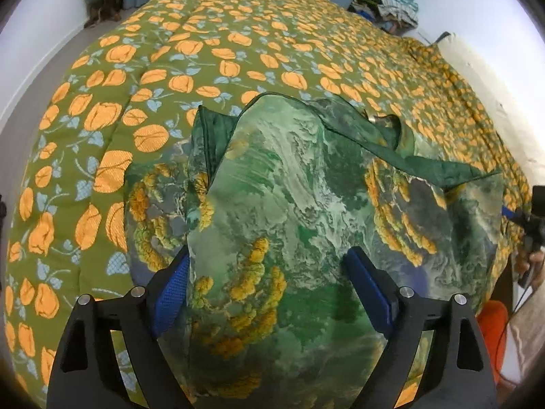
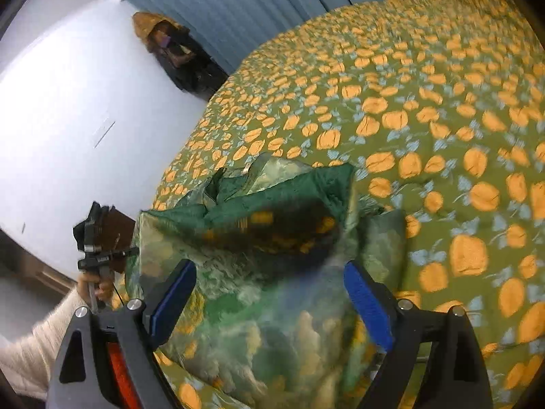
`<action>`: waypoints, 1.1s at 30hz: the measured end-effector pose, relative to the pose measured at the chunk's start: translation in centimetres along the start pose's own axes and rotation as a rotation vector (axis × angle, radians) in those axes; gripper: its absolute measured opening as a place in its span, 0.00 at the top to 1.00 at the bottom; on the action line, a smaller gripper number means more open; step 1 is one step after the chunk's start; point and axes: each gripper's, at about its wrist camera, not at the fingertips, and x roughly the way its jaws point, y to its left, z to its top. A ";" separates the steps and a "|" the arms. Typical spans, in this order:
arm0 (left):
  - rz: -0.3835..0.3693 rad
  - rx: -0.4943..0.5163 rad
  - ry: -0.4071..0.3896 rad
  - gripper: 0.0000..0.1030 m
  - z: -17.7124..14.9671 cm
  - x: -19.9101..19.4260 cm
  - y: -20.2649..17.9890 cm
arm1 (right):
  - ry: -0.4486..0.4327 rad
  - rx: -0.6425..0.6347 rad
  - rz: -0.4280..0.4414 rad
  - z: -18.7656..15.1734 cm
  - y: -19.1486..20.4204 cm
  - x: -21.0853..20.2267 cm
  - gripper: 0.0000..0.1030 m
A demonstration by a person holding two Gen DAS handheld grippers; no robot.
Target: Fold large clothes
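Observation:
A large green garment (image 1: 299,191) with a marbled green, white and yellow print lies partly folded on the bed; its plain dark green lining shows along the far edge. It also shows in the right wrist view (image 2: 272,272), blurred. My left gripper (image 1: 269,272) is open, its blue pads (image 1: 368,286) spread wide just above the near part of the garment. My right gripper (image 2: 269,286) is open too, over the garment's near edge, holding nothing. The other gripper shows at the right edge of the left wrist view (image 1: 531,225) and at the left of the right wrist view (image 2: 98,252).
The bed is covered by an olive quilt with orange flowers (image 1: 204,51) (image 2: 425,119). A pile of clothes (image 1: 388,6) sits at the far corner. A dark bag (image 2: 170,51) stands by a white wall. Blue curtains (image 2: 255,3) hang behind.

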 end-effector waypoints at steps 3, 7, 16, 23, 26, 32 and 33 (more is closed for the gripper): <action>-0.007 -0.054 -0.007 0.19 0.8 0.8 0.2 | 0.060 -0.070 -0.127 0.7 0.5 3.1 0.09; 0.072 -0.076 -0.019 0.81 1.8 1.3 -0.2 | 0.000 0.020 -0.206 2.2 0.6 6.6 0.09; 0.142 -0.011 -0.299 0.93 3.1 -6.1 -2.4 | -0.186 0.038 -0.396 4.7 3.3 2.5 0.90; 0.339 -0.039 -0.323 0.92 4.9 1.3 -1.2 | -0.212 0.016 -0.543 6.5 2.3 5.6 0.90; 0.359 -0.077 -0.267 0.89 3.6 5.3 0.7 | -0.110 0.076 -0.578 4.6 -0.7 9.9 0.90; 0.336 -0.093 -0.285 0.84 2.7 7.4 2.3 | -0.086 0.152 -0.522 2.2 -4.4 12.8 0.87; 0.333 -0.092 -0.290 0.83 2.7 7.4 2.4 | -0.095 0.169 -0.500 2.0 -4.9 12.7 0.87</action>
